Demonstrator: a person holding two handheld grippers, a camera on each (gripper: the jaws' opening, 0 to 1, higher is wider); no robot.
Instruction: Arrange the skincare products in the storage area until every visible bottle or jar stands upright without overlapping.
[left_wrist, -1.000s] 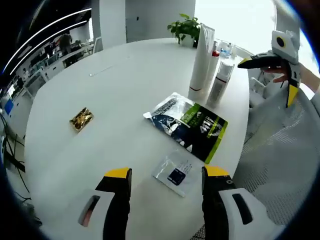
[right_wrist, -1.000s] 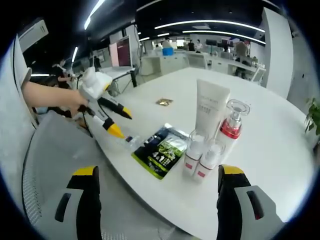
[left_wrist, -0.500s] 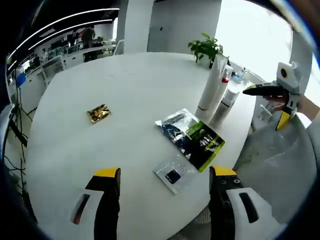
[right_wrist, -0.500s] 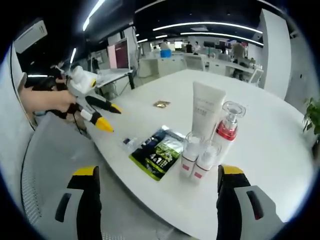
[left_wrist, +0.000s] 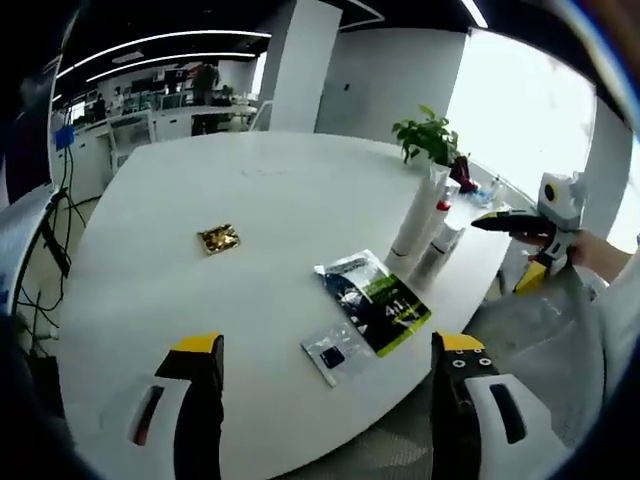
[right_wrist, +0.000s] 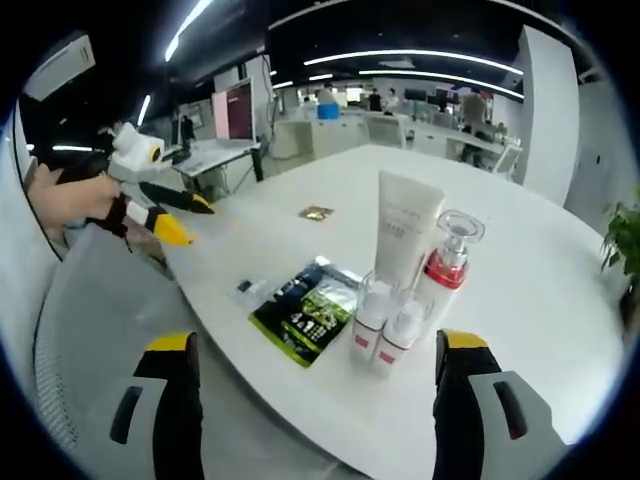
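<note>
Two yellow-tipped jaws of the left gripper (left_wrist: 325, 350) rise from the bottom of the left gripper view, spread wide with nothing between them, held above the near edge of a round white table (left_wrist: 200, 190). On the smooth tabletop lie a flat dark-and-green sachet (left_wrist: 373, 298), a small clear packet (left_wrist: 331, 353) just beside it, and a crinkled gold foil piece (left_wrist: 218, 239) well apart. At the far right edge stand a tall white tube (left_wrist: 414, 220) and slimmer bottles, upright and close together. A leafy potted plant (left_wrist: 430, 138) sits beyond them. The right gripper (left_wrist: 510, 250) comes in from the right, held in a hand, its jaws parted and empty.

Over in the right gripper view, the right gripper's own jaws stand wide apart and empty, off the table's edge. The white tube (right_wrist: 402, 236) stands upright, touching or just beside a red-collared pump bottle (right_wrist: 442, 276) with a clear cap; two small clear-capped bottles (right_wrist: 385, 325) stand in front. The glossy sachet (right_wrist: 306, 311) lies flat nearby. The left gripper (right_wrist: 185, 222) shows at left in a hand, jaws parted.
</note>
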